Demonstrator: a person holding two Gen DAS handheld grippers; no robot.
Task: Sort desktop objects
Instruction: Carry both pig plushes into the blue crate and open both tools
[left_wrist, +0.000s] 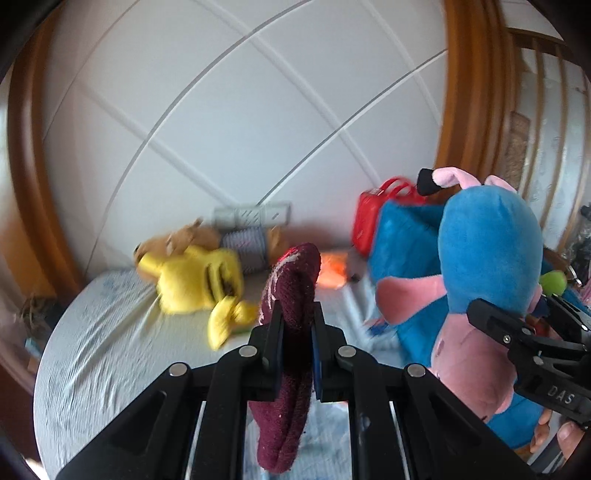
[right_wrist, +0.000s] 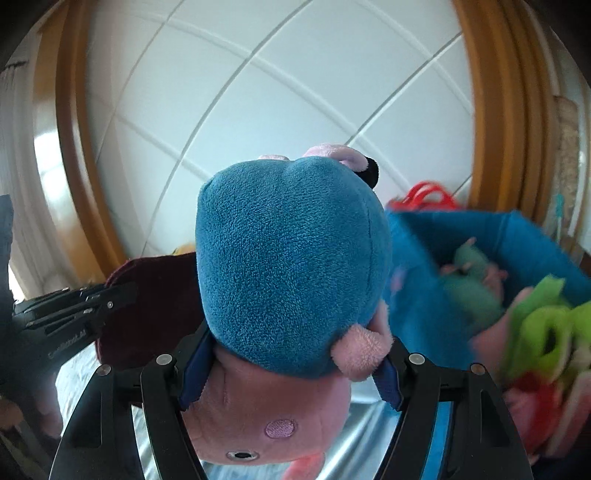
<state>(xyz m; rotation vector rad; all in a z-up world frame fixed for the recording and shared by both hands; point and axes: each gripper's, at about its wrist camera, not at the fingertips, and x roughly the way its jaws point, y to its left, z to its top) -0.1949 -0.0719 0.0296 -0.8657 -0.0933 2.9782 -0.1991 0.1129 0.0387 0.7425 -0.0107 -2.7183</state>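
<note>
My left gripper (left_wrist: 297, 314) is shut on a dark maroon knitted sock (left_wrist: 291, 295), held above the table; the sock hangs down between the fingers. My right gripper (right_wrist: 291, 354) is shut on a pink pig plush in a blue dress (right_wrist: 291, 258), held upside down in the air; it also shows in the left wrist view (left_wrist: 487, 258), with the right gripper (left_wrist: 532, 332) at its side. The sock also shows at the left of the right wrist view (right_wrist: 155, 306). A blue fabric bin (right_wrist: 517, 236) holds several plush toys, right of the pig.
A yellow plush (left_wrist: 195, 280) and a brown plush with a striped shirt (left_wrist: 243, 240) lie on the light tablecloth (left_wrist: 110, 350). A red bag (left_wrist: 373, 218) stands behind the blue bin (left_wrist: 402, 240). A small orange object (left_wrist: 332, 273) lies near the bin. White tiled wall behind.
</note>
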